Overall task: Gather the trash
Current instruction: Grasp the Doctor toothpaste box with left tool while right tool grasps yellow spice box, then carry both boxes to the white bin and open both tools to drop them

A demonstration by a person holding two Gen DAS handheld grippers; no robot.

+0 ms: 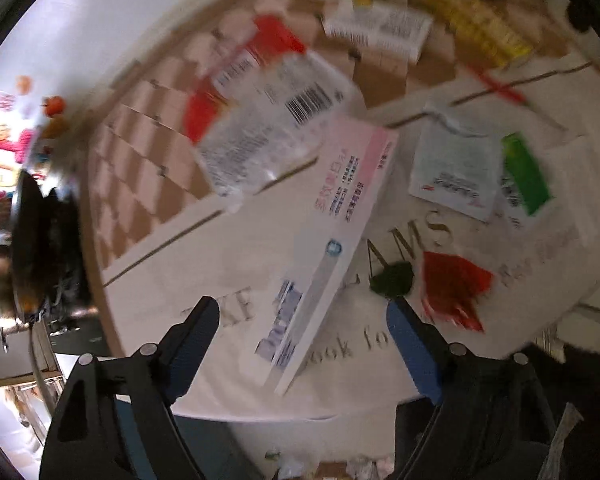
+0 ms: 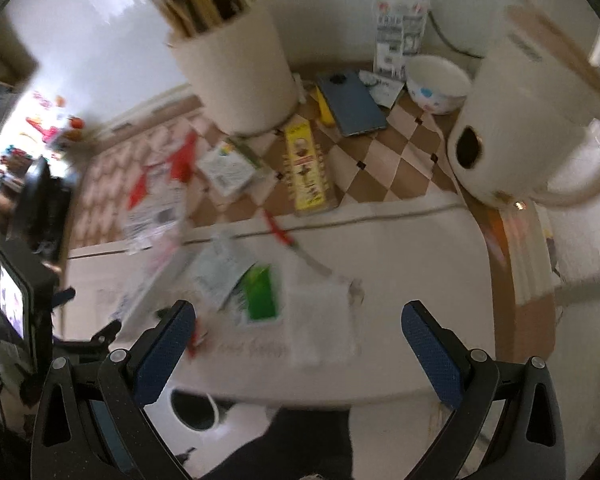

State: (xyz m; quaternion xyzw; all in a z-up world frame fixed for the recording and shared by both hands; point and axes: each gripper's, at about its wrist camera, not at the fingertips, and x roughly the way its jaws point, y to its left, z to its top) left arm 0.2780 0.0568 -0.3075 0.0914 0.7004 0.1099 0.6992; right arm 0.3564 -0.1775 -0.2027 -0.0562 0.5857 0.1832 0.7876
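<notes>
Trash lies scattered on a white printed tablecloth (image 1: 204,248). In the left wrist view a long pink-and-white box (image 1: 340,220) runs down between the fingers of my left gripper (image 1: 300,316), which is open above it with its pads clear of the box. Nearby lie a clear barcoded wrapper (image 1: 276,120), a red wrapper (image 1: 452,284), a white sachet (image 1: 452,168) and a green packet (image 1: 524,172). My right gripper (image 2: 298,316) hangs open over a white folded paper (image 2: 324,320), beside the green packet (image 2: 262,296) and the white sachet (image 2: 220,272).
A white kettle (image 2: 520,128) stands at the right. At the back are a tub of chopsticks (image 2: 236,72), a bowl (image 2: 436,84), a phone (image 2: 352,104) and a yellow box (image 2: 306,168). A red pen (image 2: 278,228) lies mid-table. A white-rimmed bin (image 2: 192,408) shows below the table edge.
</notes>
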